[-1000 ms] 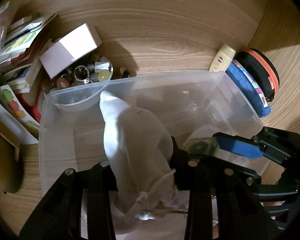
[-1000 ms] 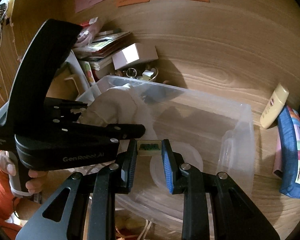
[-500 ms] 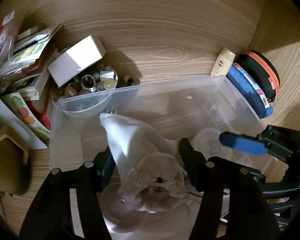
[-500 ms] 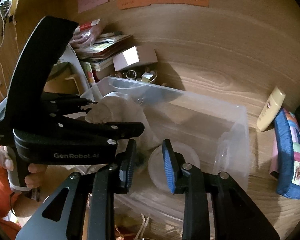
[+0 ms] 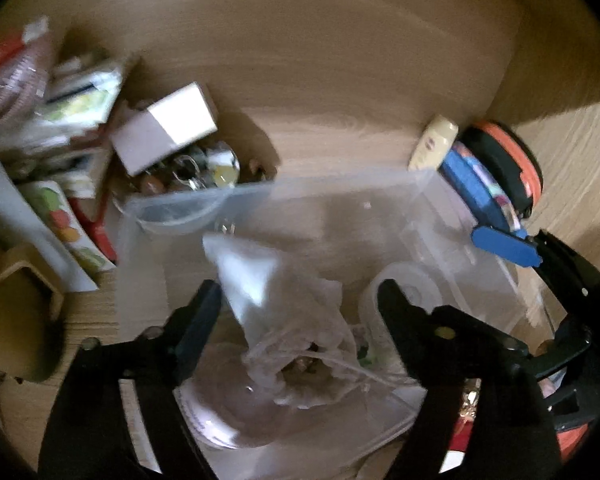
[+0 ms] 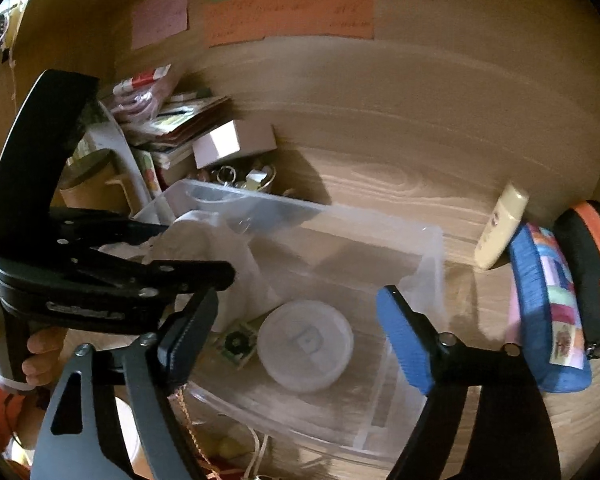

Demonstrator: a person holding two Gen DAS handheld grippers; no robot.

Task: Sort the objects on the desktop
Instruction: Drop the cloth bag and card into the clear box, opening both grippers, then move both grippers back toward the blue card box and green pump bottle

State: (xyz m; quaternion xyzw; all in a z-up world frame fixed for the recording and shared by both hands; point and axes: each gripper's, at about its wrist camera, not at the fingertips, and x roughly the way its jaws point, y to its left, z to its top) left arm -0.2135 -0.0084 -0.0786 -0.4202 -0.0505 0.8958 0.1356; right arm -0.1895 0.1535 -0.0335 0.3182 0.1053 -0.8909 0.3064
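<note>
Here the left hand-held gripper [image 5: 298, 296] is hanging over the clear bin [image 5: 340, 184] with its jaws spread wide, gripping nothing. A white drawstring pouch [image 5: 276, 300] is lying inside the bin between the two fingers, its mouth gaping toward the camera; the left-wrist view is blurred, so whether either finger is touching the cloth is hard to say. The right hand-held gripper [image 6: 296, 308] is also standing wide open and empty above the bin [image 6: 432, 248], one blue pad [image 6: 406, 344] showing on its right finger. Below it, on the bin floor, a round translucent lid [image 6: 306, 346] is resting beside a small green card [image 6: 236, 344], the two just about touching. The pouch [image 6: 204, 240] is sitting at the bin's left end, partly hidden behind the left tool's black body.

The bin is standing on a wooden desk [image 6: 400, 152]. Behind its far left corner, a bowl of trinkets [image 5: 196, 172] is sitting just beside the wall, with a white box [image 5: 168, 132] on top of it and a stack of booklets [image 5: 76, 100] to the left. Past the bin's right end, a cream tube [image 6: 500, 224] is leaning against a blue pouch [image 6: 548, 308], and a black case with an orange rim [image 6: 592, 264] is lying next to that. Coloured notes [image 6: 288, 12] are sticking to the panel behind.
</note>
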